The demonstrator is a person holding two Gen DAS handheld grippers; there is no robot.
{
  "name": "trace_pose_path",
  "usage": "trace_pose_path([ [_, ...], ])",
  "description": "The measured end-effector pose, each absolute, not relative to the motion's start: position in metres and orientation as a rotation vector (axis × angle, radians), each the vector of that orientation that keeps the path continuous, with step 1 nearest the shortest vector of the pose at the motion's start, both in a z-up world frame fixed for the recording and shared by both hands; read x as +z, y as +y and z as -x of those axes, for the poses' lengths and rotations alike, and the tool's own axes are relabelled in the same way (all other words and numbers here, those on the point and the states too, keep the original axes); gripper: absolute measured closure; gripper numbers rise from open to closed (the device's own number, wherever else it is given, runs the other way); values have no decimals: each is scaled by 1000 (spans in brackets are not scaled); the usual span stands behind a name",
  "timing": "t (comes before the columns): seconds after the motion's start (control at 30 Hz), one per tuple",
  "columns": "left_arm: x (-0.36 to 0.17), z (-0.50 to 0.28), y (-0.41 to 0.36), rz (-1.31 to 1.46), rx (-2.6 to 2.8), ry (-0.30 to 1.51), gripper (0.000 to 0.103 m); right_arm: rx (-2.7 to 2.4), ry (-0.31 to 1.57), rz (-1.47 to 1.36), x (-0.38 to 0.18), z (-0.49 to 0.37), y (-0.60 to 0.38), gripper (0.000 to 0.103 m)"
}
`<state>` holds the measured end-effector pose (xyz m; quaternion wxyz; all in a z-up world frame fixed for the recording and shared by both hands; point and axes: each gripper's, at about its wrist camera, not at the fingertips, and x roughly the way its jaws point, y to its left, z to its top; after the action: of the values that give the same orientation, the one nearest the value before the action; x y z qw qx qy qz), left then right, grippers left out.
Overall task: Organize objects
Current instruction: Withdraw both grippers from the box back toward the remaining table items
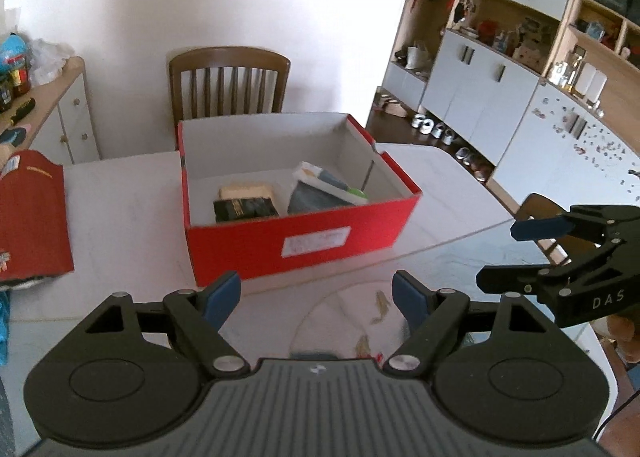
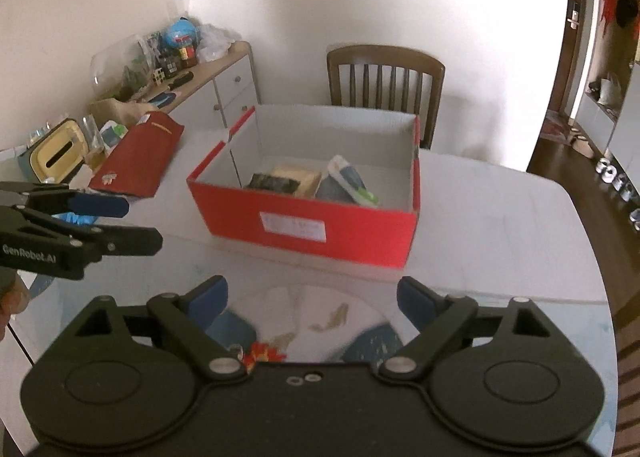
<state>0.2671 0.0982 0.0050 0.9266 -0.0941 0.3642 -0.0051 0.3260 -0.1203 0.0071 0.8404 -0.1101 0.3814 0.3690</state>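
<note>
An open red cardboard box [image 1: 304, 237] [image 2: 304, 229] stands in the middle of the white table [image 1: 120, 217]. Inside it lie a black and tan packet [image 1: 246, 203] [image 2: 286, 179] and a grey-blue pouch [image 1: 310, 199] [image 2: 334, 189] with a white and green pack on top. My left gripper [image 1: 316, 293] [image 2: 142, 223] is open and holds nothing, just in front of the box's near wall. My right gripper [image 2: 312, 297] [image 1: 500, 253] is open too, also short of the box, to the right of the left one. Neither touches the box.
The red box lid [image 1: 32, 217] [image 2: 140, 157] lies on the table to the left. Behind the box stands a wooden chair [image 1: 228, 81] [image 2: 384, 77]. A cluttered sideboard [image 2: 224, 85] is at the left, and a wall of cabinets [image 1: 480, 97] at the right. A round fish-patterned mat [image 2: 320, 317] lies under the grippers.
</note>
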Motion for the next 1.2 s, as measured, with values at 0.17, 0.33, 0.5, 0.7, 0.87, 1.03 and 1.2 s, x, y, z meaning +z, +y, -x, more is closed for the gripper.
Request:
trace_pose_path([
  [0.17,-6,-247,93,209,-62,759,20,748,822,243,-5,-302,-134,10],
  [0.33,-19,-227,85,205,-99,764,10,707,871,220,-26,-280,-147,10],
  [0.5,-37,-211,75,182,-96,789,10,684,900,218,-46,-261,-157,10],
  [0.7,-58,-191,67,157,-78,794,0,714,916,241,-62,-234,-165,10],
  [0.87,-77,-180,61,155,-95,822,0,773,922,284,-75,-211,-163,10],
  [1.03,-94,-171,49,125,-126,850,0,811,924,360,-91,-190,-156,11],
  [1.2,-107,-168,44,159,-177,879,0,853,921,435,-105,-175,-149,14],
])
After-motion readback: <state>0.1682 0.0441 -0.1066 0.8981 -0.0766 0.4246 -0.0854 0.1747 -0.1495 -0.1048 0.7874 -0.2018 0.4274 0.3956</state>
